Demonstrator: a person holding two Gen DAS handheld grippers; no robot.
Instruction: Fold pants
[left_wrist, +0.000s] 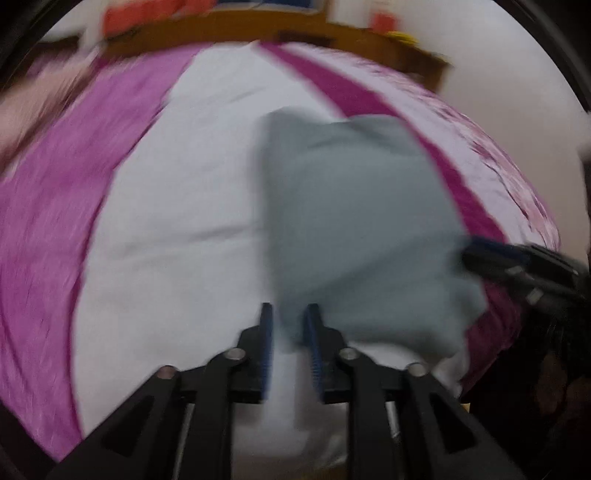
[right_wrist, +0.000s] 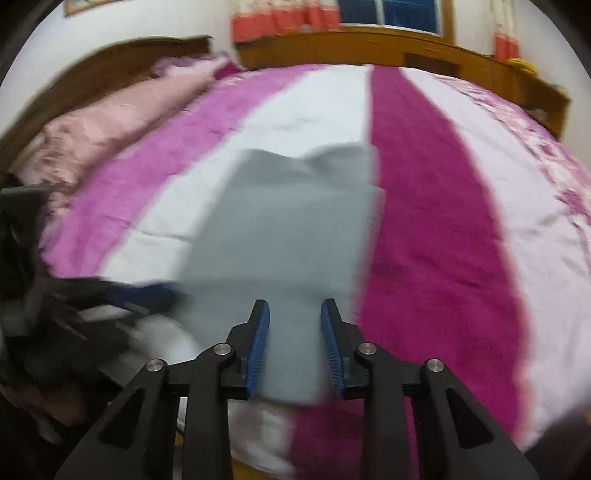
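The grey pants (left_wrist: 354, 229) lie folded on the white stripe of the bedspread, near the bed's front edge; they also show in the right wrist view (right_wrist: 291, 236). My left gripper (left_wrist: 289, 321) is at the pants' near left corner, jaws slightly apart with cloth between the blue pads. My right gripper (right_wrist: 295, 317) is over the near edge of the pants, jaws apart with the cloth lying between them. The right gripper also shows in the left wrist view (left_wrist: 517, 266) at the pants' right edge. Both views are blurred.
The bedspread (right_wrist: 443, 221) has white, pink and magenta stripes. A pink pillow (right_wrist: 110, 118) lies at the far left by the wooden headboard (right_wrist: 110, 62). A wooden frame (right_wrist: 369, 44) and a window are behind the bed.
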